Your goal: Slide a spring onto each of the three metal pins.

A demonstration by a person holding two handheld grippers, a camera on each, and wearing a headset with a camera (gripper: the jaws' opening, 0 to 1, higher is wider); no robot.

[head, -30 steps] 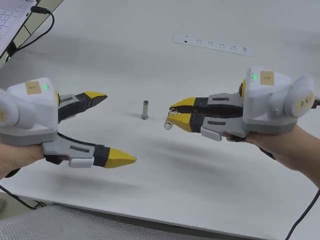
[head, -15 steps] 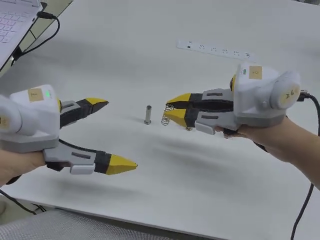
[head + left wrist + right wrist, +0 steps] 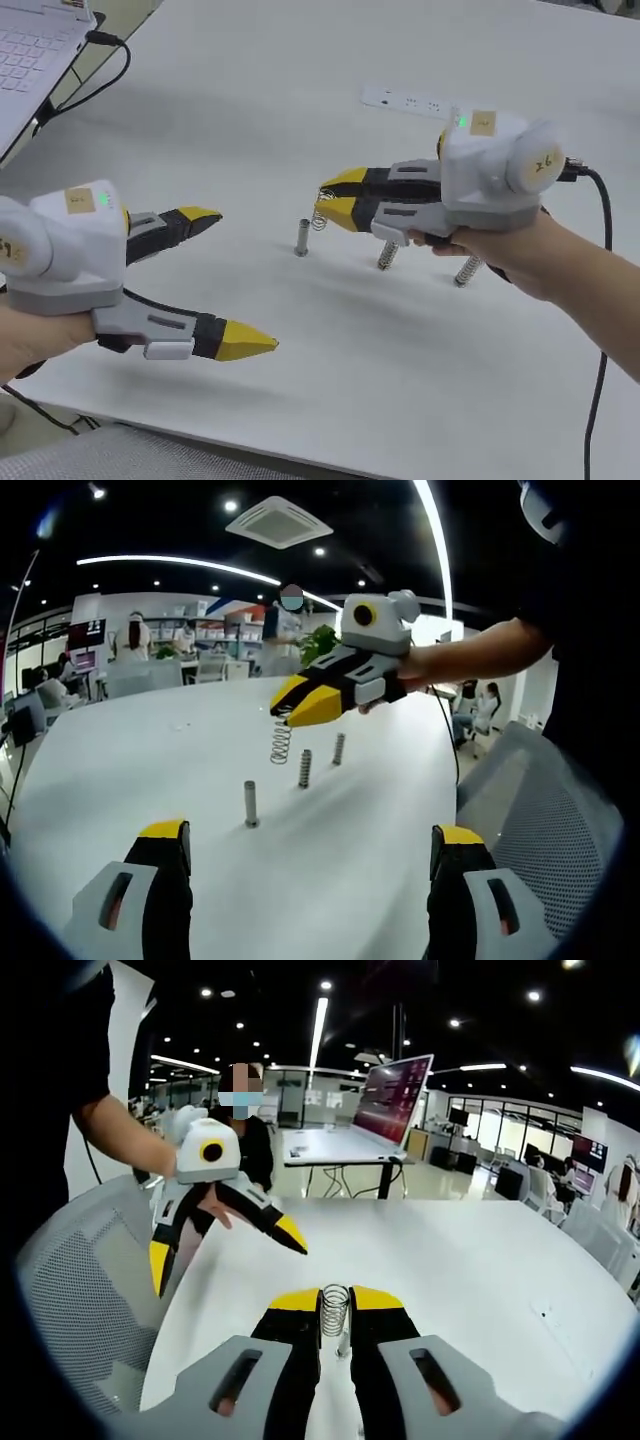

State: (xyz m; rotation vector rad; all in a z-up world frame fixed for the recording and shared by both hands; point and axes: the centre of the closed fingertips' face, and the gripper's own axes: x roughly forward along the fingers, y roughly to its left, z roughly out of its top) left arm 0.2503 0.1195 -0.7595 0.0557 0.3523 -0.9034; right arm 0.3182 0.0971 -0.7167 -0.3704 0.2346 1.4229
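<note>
Nearest me, my left gripper (image 3: 242, 280) hovers over the near left part of the white counter (image 3: 400, 390). Its fingers (image 3: 245, 343) are spread wide with nothing between them. In the left gripper view the two yellow tips stand well apart at the bottom, one on each side of the work.

Beyond them, towards the middle of the counter, the bare pin (image 3: 302, 237) stands upright with no coil on it. My right gripper (image 3: 326, 203) reaches in from the right, its fingers almost closed and pinching a spring (image 3: 320, 216) at their very tips. In the right gripper view the spring (image 3: 335, 1310) stands as an upright coil squeezed between the two yellow tips. In the left gripper view the spring (image 3: 281, 740) hangs down below them. It sits just above and a little right of the bare pin's top. It is close, but not threaded on, and the left gripper view shows a gap between the coil's lower end and the pin.

Right of the bare pin, under the right gripper's body, stand two sprung pins, one (image 3: 388, 255) nearer the middle and one (image 3: 467, 270) just beside my hand.

Farther back a white power strip (image 3: 410, 100) lies flat, its right end hidden behind the right gripper. At the far left is a laptop (image 3: 30, 50) with a black cable (image 3: 105, 65) looping from it.
</note>
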